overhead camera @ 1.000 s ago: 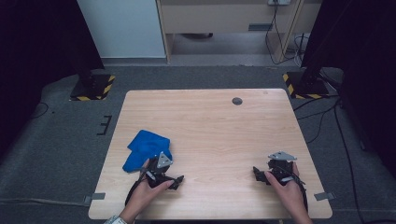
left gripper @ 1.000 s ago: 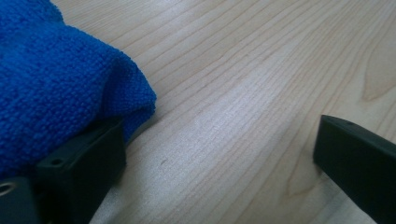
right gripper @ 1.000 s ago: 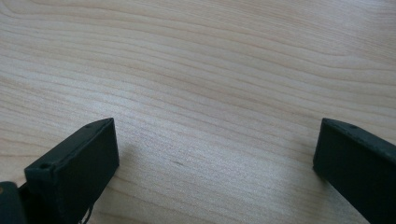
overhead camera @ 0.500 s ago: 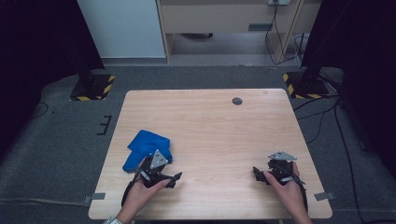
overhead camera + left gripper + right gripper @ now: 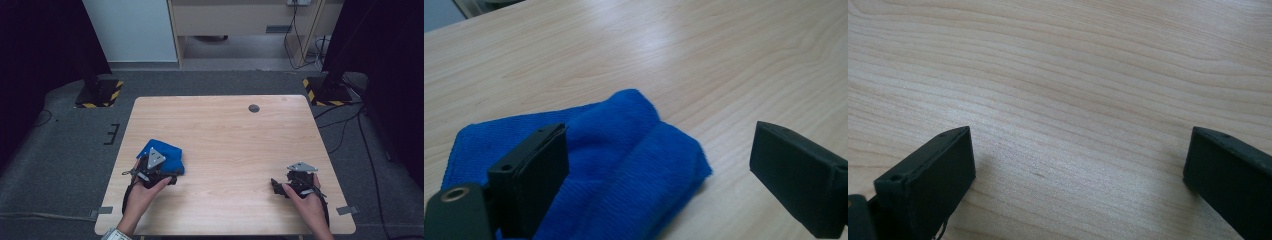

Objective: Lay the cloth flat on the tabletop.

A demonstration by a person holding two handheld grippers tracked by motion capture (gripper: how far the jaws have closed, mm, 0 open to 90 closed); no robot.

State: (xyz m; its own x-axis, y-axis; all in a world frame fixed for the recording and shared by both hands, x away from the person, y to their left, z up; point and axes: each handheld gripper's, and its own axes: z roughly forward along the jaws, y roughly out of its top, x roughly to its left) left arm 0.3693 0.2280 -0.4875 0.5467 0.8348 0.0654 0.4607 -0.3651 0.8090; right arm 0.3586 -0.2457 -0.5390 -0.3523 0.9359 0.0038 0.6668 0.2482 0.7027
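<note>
A folded blue cloth lies at the tabletop's near-left. The left tongs gape wide over it, one jaw seemingly touching the fabric. The right tongs stand wide above bare wood.

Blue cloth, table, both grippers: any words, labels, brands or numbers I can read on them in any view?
None can be read.
Blue cloth: plain fabric, no tag or print in sight.
Table: bare wood grain with a small dark round spot near its far edge, no lettering.
Left gripper and right gripper: black jaws, spread open, unmarked.
Yellow-and-black hazard stripes on the stand bases on the floor: a pattern, not text.
</note>
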